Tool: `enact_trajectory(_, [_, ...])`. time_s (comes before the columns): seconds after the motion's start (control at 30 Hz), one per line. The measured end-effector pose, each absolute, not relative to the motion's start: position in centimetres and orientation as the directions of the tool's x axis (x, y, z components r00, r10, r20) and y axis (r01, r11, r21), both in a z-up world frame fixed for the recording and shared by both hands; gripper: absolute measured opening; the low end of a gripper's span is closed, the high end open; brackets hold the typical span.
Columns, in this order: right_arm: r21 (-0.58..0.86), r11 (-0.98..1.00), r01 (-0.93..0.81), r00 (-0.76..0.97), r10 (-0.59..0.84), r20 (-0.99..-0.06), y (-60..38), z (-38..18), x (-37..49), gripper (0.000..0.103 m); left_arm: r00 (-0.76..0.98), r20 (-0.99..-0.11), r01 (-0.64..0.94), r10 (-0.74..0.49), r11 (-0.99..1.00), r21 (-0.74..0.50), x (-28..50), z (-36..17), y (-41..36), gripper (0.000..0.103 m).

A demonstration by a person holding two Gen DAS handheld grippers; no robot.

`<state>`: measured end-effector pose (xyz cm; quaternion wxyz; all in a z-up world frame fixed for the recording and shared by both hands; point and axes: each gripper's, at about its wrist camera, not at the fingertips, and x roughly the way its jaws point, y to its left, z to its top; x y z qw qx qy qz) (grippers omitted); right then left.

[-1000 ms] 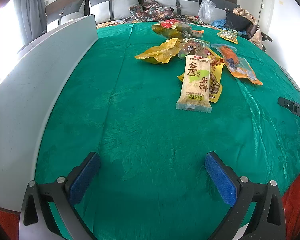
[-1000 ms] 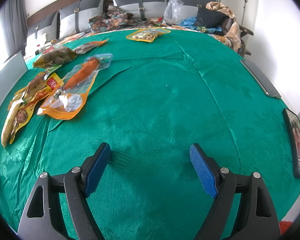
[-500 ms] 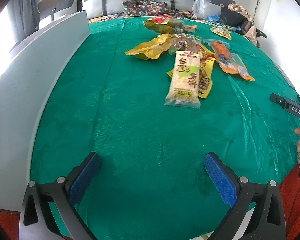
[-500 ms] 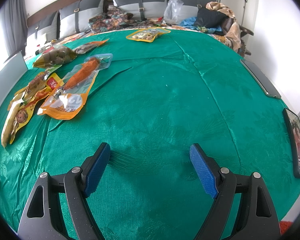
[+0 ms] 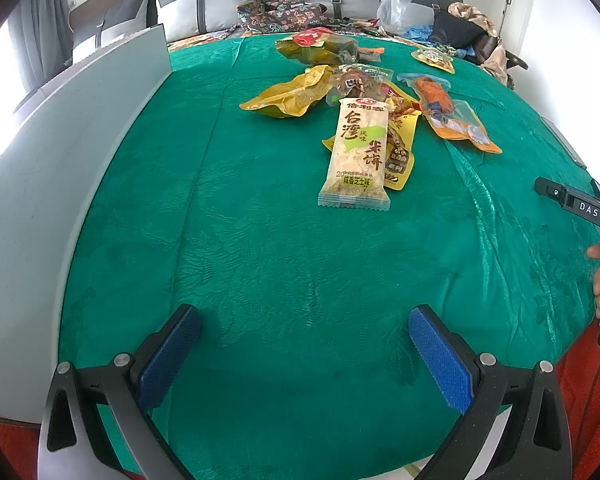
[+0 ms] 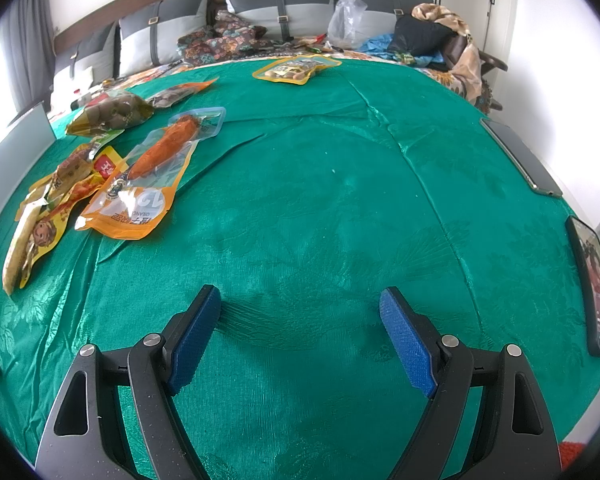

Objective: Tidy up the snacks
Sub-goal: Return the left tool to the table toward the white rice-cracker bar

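Green cloth [image 5: 260,240] everywhere, and your snacks are all bunched up on the far half of it. In the left view the closest one to you is the cream rice-cracker pack [image 5: 356,152], lying flat and lengthwise, partly on top of a yellow pack [image 5: 400,152]. Behind those there's a crumpled yellow bag [image 5: 288,94], a clear pouch [image 5: 358,82] of something brown, and further back an olive-green bag [image 5: 316,50] with a red label. Off to the right of the pile sits the orange pouch [image 5: 452,114] with a carrot-looking thing inside, and one more small yellow pouch [image 5: 434,58] well apart near the far edge.

Your left gripper [image 5: 304,344] is over bare cloth, well short of the cracker pack, fingers spread wide with nothing in them. Same deal with your right gripper [image 6: 300,326]: blue pads wide apart, nothing between them, just cloth underneath. From that side the orange pouch [image 6: 148,184] and the yellow packs are up and to the left, nowhere near the pads.

A grey board [image 5: 60,168] runs along the left edge of the cloth. Two phones lie along the right edge, one with its screen lit [image 6: 594,284], one dark [image 6: 520,156]. Grey cushions [image 6: 278,8] and a heap of clothes [image 6: 436,36] sit at the back.
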<state>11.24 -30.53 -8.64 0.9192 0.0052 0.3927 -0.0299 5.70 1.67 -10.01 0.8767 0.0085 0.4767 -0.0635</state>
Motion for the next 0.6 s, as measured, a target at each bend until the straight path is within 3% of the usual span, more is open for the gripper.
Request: enact_trajectory(0.6, [-0.014, 0.998, 0.059, 0.689, -0.051, -0.723, -30.5, -8.6, 11.2, 0.085, 0.526, -0.815, 0.079, -0.244, 0.968, -0.239, 11.4, -7.3, 3.7, 0.103])
